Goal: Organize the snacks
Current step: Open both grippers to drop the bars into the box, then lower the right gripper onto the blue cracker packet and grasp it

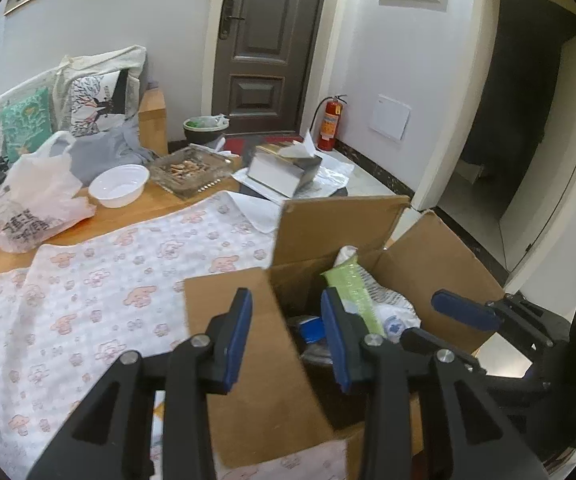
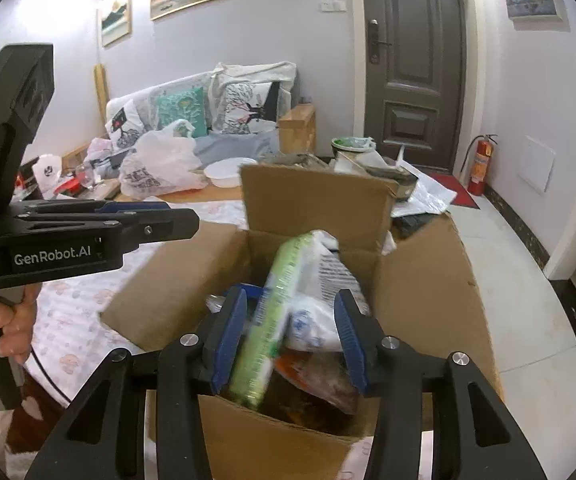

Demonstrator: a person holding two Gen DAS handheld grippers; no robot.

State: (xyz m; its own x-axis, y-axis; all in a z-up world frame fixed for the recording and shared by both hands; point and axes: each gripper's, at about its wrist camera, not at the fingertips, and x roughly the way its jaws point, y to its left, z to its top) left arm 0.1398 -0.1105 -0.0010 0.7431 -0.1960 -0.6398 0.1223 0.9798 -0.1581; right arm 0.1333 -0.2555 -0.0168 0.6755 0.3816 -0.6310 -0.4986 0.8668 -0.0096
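An open cardboard box (image 1: 440, 264) (image 2: 428, 280) stands at the table's right edge, flaps up. Inside lie a green-and-white snack packet (image 1: 352, 284) (image 2: 275, 320), a white printed bag (image 2: 324, 292) and an orange packet (image 2: 316, 376). My left gripper (image 1: 288, 336) is open and empty over the box's left flap. My right gripper (image 2: 290, 340) is open above the box, its fingers on either side of the green packet, which looks blurred and loose between them. The left gripper also shows in the right wrist view (image 2: 167, 216), and the right one in the left wrist view (image 1: 464, 312).
The table carries a pink-patterned cloth (image 1: 99, 280), a white plastic bag (image 1: 35, 196), a white bowl (image 1: 119, 184), a glass ashtray (image 1: 187, 172) and a tissue box (image 1: 283, 168). A sofa with cushions (image 2: 191, 116) lies behind. A fire extinguisher (image 1: 330, 124) stands by the door.
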